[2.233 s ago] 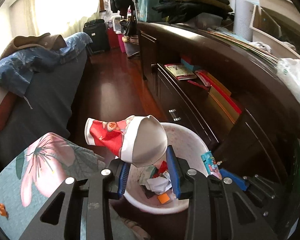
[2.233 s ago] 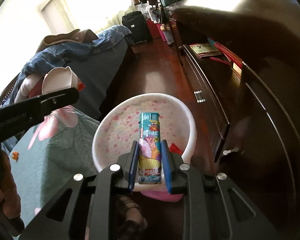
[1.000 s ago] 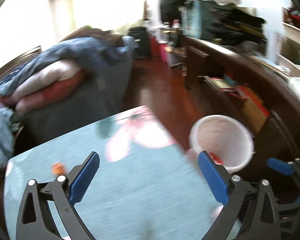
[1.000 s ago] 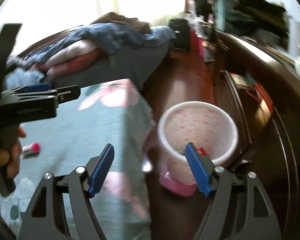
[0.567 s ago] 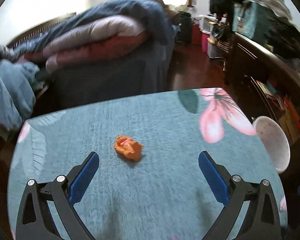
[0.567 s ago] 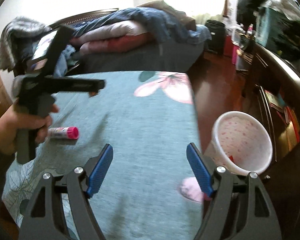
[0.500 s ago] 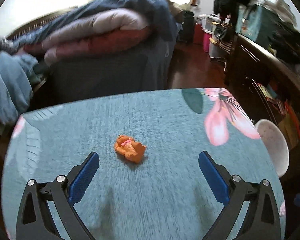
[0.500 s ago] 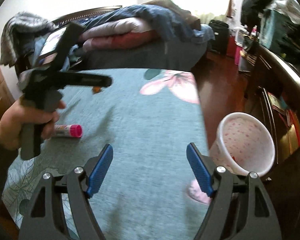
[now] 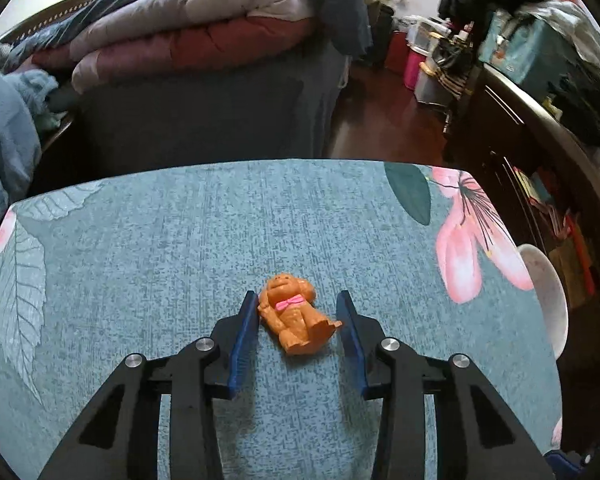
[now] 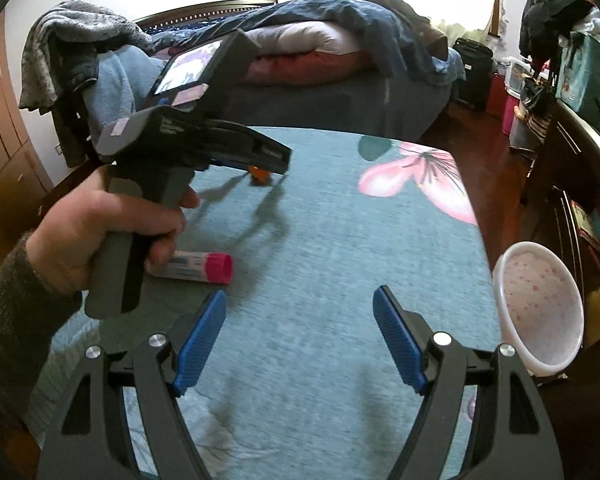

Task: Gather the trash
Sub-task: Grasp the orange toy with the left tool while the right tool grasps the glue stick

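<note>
— What's the left gripper [image 9: 298, 312] doing?
— Straddling the orange toy dog [image 9: 296, 314] on the tablecloth [image 9: 180, 240], jaws partly open, gripping nothing.
— Next?
— Probably squeezing. The right gripper [image 10: 298, 334] is hanging wide open, empty, near the bin [image 10: 540, 308].

In the right wrist view, most of the orange toy dog [image 10: 259, 173] is hidden behind the left gripper [image 10: 276, 160] at centre left, the tube [image 10: 198, 267] is partly covered by the hand [image 10: 112, 224], and the bin [image 10: 540, 308] is cut off at the right edge.
</note>
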Action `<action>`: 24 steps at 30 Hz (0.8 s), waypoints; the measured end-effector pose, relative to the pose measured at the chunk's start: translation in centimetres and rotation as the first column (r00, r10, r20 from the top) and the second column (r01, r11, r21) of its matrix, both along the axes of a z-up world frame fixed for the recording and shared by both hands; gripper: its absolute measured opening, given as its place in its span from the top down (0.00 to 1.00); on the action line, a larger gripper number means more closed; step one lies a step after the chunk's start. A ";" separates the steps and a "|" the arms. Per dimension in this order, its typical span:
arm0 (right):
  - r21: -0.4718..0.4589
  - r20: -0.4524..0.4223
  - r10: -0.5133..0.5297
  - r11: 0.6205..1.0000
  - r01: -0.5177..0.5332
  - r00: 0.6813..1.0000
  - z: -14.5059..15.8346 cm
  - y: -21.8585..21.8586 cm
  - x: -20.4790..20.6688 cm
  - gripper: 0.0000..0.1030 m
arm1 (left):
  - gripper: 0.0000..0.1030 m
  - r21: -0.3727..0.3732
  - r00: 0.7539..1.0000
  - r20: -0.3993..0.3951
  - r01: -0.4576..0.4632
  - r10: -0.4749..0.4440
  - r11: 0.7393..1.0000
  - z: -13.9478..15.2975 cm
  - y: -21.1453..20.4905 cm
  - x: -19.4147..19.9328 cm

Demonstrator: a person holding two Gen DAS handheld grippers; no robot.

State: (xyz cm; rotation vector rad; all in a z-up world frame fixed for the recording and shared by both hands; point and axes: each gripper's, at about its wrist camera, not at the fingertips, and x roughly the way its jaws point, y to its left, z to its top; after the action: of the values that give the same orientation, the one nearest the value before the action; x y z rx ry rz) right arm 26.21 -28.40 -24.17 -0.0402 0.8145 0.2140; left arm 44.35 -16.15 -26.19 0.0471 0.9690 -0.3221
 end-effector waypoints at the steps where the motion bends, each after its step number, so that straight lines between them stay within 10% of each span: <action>1: 0.001 -0.001 0.001 1.000 -0.001 1.000 0.0 0.2 0.1 0.26 | 0.61 -0.011 1.000 -0.001 0.000 0.000 1.000 0.0 0.3 -0.1; 13: 0.000 -0.034 0.054 0.999 -0.054 0.998 -1.0 5.3 1.1 0.25 | 0.61 -0.057 0.994 0.102 -0.038 0.044 0.998 4.0 7.6 -4.3; 24: -0.001 -0.062 0.066 0.998 -0.066 0.996 -3.0 9.4 3.5 0.06 | 0.61 -0.055 0.988 0.129 -0.078 0.085 0.995 4.4 13.1 -6.3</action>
State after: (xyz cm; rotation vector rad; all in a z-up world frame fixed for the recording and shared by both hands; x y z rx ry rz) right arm 29.68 -19.04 -27.13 -0.0635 0.8757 0.2776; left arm 38.06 -3.10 -21.77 -0.0163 0.8295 -0.2640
